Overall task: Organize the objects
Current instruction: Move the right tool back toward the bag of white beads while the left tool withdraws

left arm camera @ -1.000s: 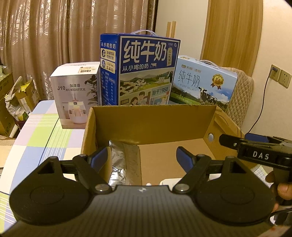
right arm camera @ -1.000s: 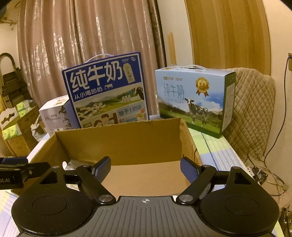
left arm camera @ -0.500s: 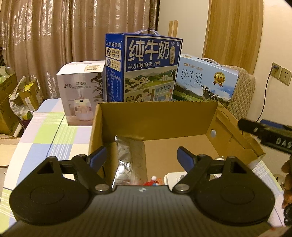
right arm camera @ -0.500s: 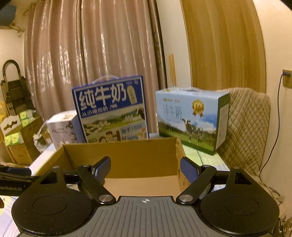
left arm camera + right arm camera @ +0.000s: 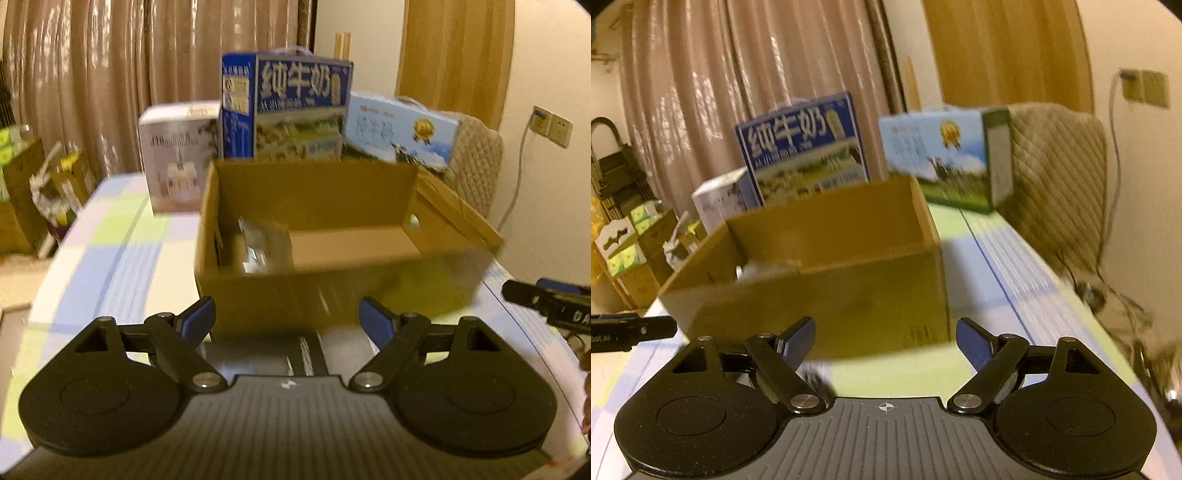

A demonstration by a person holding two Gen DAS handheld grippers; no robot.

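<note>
Checked cloth covers the surface [image 5: 110,258], with curtains behind. Both tools — left tool [image 5: 286,319] and right tool [image 5: 884,338] — stand with fingers spread wide and nothing between them, short of the near wall of the cardboard box [image 5: 332,291]. Bare surface lies left and right of that box. Inside, against its left wall, sits a silvery packet [image 5: 264,243]. Just behind the far rim stand a blue milk carton [image 5: 291,107], a pale milk carton [image 5: 400,129] and a white humidifier box [image 5: 177,158].

I am seeing a quilted chair [image 5: 1060,177] sitting just beside the checked tablecloth [image 5: 122,236]. Beige curtains [image 5: 110,74] are hanging behind, and a wall socket [image 5: 552,125] is holding a plugged-in cable.
</note>
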